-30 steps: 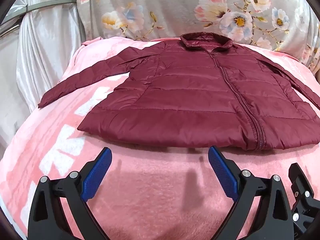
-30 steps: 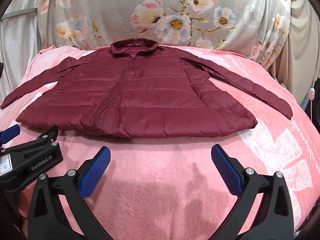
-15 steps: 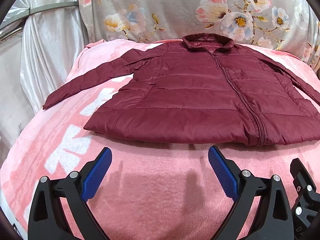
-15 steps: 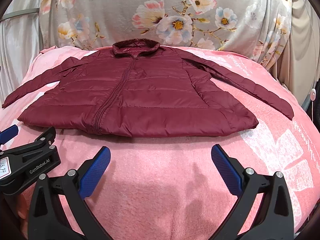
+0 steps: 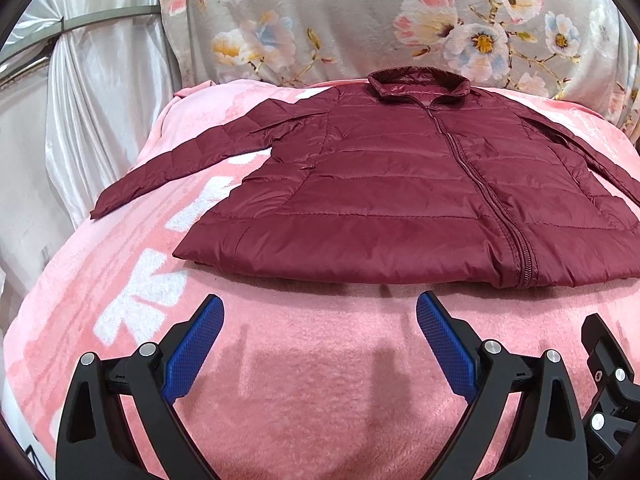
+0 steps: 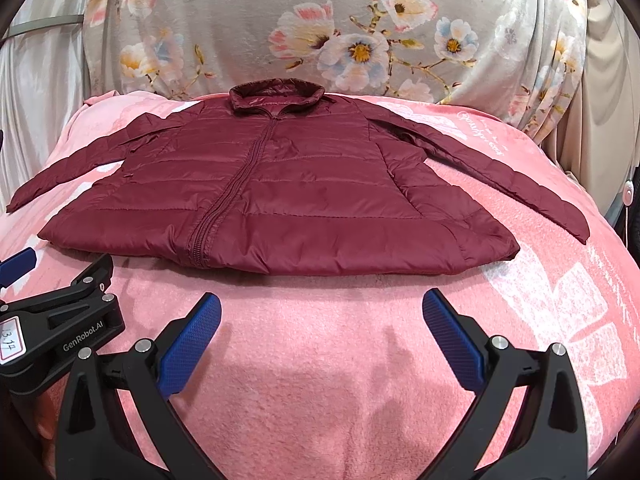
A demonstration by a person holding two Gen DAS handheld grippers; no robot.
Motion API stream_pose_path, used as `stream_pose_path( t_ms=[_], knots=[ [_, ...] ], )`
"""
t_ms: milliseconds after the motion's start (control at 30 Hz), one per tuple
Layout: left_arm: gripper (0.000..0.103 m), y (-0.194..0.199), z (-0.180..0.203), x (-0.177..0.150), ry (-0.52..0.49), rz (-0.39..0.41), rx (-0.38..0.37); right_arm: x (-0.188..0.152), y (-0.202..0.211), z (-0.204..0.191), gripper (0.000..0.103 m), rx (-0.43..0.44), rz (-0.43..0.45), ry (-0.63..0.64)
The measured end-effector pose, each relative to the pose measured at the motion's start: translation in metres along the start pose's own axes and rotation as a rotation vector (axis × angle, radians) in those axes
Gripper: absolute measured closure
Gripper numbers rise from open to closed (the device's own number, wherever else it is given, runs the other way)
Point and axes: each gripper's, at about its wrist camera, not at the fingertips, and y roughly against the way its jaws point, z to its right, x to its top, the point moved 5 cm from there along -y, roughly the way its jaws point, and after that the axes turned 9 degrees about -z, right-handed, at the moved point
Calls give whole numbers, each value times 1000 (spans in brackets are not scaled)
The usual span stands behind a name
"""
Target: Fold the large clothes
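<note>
A maroon quilted jacket [image 5: 400, 184] lies flat and zipped on a pink blanket [image 5: 312, 376], collar at the far side, both sleeves spread outward; it also shows in the right wrist view [image 6: 280, 196]. My left gripper [image 5: 320, 308] is open and empty, hovering over the blanket just short of the jacket's hem. My right gripper [image 6: 320, 306] is open and empty, also just short of the hem. The left gripper's body [image 6: 60, 320] shows at the lower left of the right wrist view.
A floral sheet [image 6: 340, 28] hangs behind the blanket. Pale satin curtains [image 5: 92, 92] hang at the left. The blanket drops off at the left edge [image 5: 24, 312] and at the right edge [image 6: 616, 264].
Both grippers have drawn back a little and risen, so the jacket sits slightly farther and lower in view. The left view has turned slightly left. The jacket has not moved.
</note>
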Motion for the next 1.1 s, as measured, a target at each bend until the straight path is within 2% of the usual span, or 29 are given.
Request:
stream_pose_path(
  t_ms=[1100],
  knots=[
    [8, -2, 1, -2, 4, -4, -7, 0, -1, 0, 5, -1, -2, -1]
  ],
)
